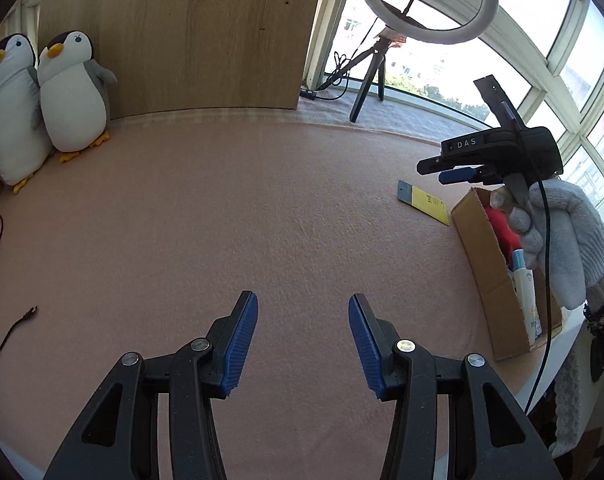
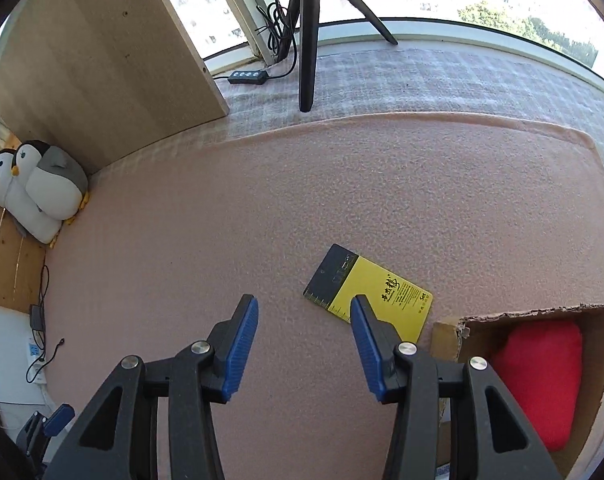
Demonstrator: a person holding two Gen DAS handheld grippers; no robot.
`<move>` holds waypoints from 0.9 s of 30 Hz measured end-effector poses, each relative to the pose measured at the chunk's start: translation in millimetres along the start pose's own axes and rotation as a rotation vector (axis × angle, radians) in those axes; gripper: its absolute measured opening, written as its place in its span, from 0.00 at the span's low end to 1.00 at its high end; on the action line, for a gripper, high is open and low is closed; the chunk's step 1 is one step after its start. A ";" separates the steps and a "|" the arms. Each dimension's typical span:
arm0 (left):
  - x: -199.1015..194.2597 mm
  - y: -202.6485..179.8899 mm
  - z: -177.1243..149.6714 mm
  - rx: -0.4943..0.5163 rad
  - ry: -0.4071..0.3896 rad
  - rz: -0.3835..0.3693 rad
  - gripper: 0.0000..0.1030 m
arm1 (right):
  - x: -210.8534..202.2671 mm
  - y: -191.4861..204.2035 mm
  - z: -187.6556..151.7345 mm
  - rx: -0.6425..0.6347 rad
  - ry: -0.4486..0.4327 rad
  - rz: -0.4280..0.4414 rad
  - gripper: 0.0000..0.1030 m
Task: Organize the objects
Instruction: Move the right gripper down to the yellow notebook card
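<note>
A flat yellow-and-black card package (image 2: 368,294) lies on the pink cloth (image 2: 302,200); the same package (image 1: 424,202) shows at the right in the left wrist view. My right gripper (image 2: 304,306) hovers open just left of it, nothing between the blue pads, its right finger overlapping the package's near edge in the picture. A cardboard box (image 2: 600,360) at the right holds a red soft item (image 2: 542,380); in the left wrist view the box (image 1: 486,256) also contains a white bottle (image 1: 528,300). My left gripper (image 1: 304,306) stands open and empty over bare cloth.
Two plush penguins (image 1: 41,96) lean in the far left corner against a wooden board (image 1: 181,36). A ring light on a tripod (image 1: 382,60) stands behind on a grey mat by the windows. A gloved hand (image 1: 558,232) holds the right gripper above the box. Cables trail at the left edge.
</note>
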State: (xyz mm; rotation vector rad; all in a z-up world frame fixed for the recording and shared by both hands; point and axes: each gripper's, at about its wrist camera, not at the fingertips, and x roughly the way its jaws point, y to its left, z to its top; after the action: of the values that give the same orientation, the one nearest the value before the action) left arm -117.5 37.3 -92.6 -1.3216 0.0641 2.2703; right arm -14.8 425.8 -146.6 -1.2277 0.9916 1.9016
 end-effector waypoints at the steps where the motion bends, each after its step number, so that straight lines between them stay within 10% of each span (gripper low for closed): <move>1: -1.5 5.0 -1.4 -0.007 0.001 0.004 0.49 | 8.0 -1.6 5.7 0.011 0.013 -0.018 0.43; 14: -4.1 41.7 -10.8 -0.046 0.020 0.021 0.49 | 66.1 -23.0 46.0 0.142 0.092 -0.141 0.43; 27: 4.4 42.5 3.0 -0.017 0.028 -0.034 0.49 | 63.6 -9.0 -4.3 0.144 0.120 -0.081 0.57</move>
State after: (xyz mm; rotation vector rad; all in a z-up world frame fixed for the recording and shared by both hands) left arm -140.6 2.9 -103.4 -1.3533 0.0317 2.2293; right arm -27.3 434.3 -209.1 -1.2893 1.1043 1.6805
